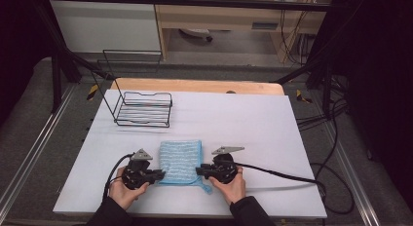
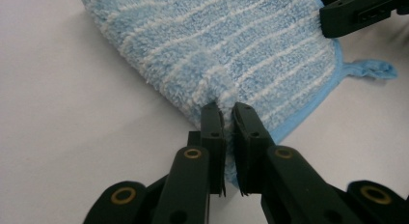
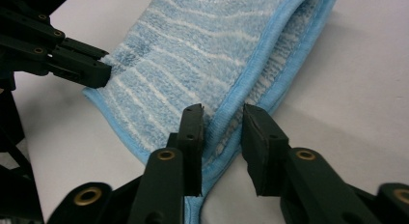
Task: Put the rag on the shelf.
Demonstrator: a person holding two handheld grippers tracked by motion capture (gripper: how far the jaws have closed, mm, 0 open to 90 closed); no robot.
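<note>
We see the left gripper [image 2: 227, 113] clamped on the left near corner of the folded blue striped microfibre cloth [image 1: 181, 160], jaws pinching the pile tight. The right gripper [image 3: 223, 119] straddles the right near corner, where the bound edges [image 3: 251, 79] stack in two layers; there is a gap beside one pad, so we read it as not gripping, jaws parted.

The cloth lies on the white table [image 1: 272, 133] close to the near edge, centred, its long axis running away from us toward the far edge. Both grippers point inward at it from opposite sides, about equally near.

We judge the coming move a lift or fold away from us; the right grip needs closing first.

A black wire rack [image 1: 144, 109] stands toward the far left corner, well apart.
</note>
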